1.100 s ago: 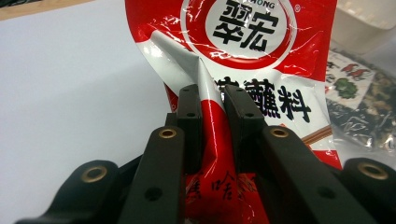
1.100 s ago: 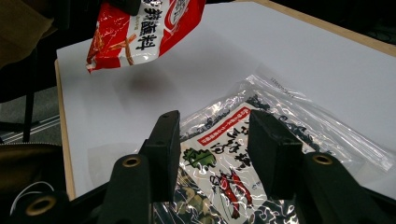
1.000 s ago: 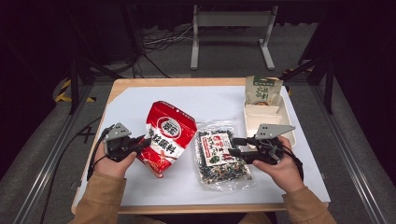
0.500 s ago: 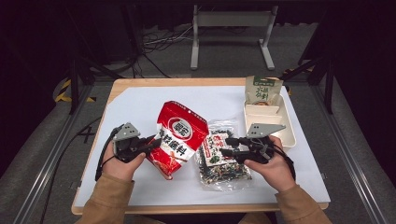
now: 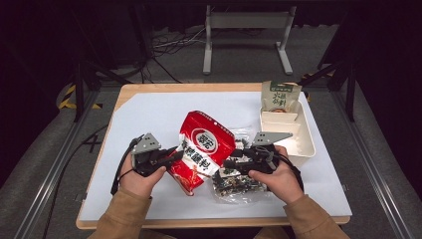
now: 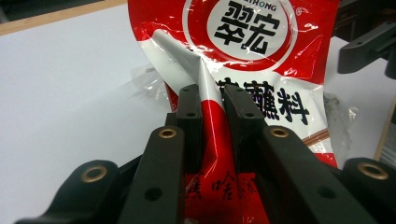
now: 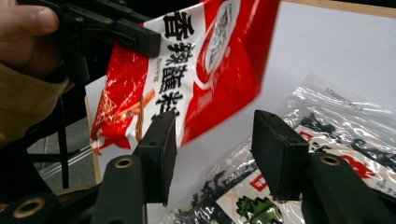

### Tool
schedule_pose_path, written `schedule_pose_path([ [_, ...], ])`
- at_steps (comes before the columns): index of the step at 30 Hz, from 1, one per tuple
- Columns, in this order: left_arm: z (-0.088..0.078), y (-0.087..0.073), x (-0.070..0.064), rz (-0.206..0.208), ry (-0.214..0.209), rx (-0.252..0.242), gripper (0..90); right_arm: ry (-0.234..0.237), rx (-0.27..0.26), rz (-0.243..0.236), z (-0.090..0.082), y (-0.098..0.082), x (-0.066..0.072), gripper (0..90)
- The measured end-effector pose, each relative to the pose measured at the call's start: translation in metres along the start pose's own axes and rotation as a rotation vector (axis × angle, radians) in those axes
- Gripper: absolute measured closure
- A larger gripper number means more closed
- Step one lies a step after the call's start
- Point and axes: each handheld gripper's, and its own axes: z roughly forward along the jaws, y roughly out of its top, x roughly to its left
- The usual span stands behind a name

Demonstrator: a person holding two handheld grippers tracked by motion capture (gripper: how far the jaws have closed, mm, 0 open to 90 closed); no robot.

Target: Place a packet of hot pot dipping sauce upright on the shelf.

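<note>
Red seasoning pouch, glossy, creased, tilted up off white mat, lower edge pinched. Clear dark-printed packet flat on mat, just beside it.

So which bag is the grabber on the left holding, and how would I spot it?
Look at the white sheet covering the wooden table, then at the middle of it, between the two hands. The left gripper pinches a shiny red bag by its edge. Unlike the clear bag of dark bits beside it, it is bright red with a white circle and big black writing.
</note>
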Motion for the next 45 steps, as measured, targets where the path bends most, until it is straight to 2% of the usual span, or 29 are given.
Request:
schedule_pose_path([
  [9,0.004,-0.001,-0.005,0.017,-0.014,0.001,77.4,0.013,-0.012,0.031,0.007,0.001,0.001,56.5],
  [12,0.006,-0.002,-0.008,0.024,-0.027,0.005,77.3,0.054,-0.021,0.046,0.014,0.002,0.002,62.2],
  [16,0.006,-0.002,-0.008,0.035,-0.030,0.009,77.3,0.068,-0.001,0.036,0.020,0.003,0.003,71.7],
  [18,0.006,-0.002,-0.008,0.031,-0.033,0.006,77.3,0.059,0.019,0.008,0.021,0.003,0.004,79.8],
  [21,0.007,-0.003,-0.008,0.018,-0.040,0.003,77.3,0.094,0.025,0.026,0.020,0.004,0.001,86.8],
  [22,0.007,-0.003,-0.008,0.020,-0.042,0.000,77.3,0.091,0.024,0.025,0.019,0.005,0.000,87.8],
  [30,0.008,-0.004,-0.009,0.023,-0.051,-0.007,77.3,0.094,0.035,0.013,0.016,0.012,-0.001,89.8],
  [37,0.008,-0.005,-0.008,0.028,-0.056,-0.023,77.1,0.109,0.001,0.030,0.011,0.016,-0.003,90.0],
  [43,0.007,-0.005,-0.006,0.030,-0.062,-0.037,75.9,0.116,-0.013,-0.001,0.008,0.023,0.000,90.0],
  [45,0.007,-0.006,-0.006,0.027,-0.062,-0.027,73.2,0.120,-0.017,-0.020,0.005,0.028,0.002,90.0],
])
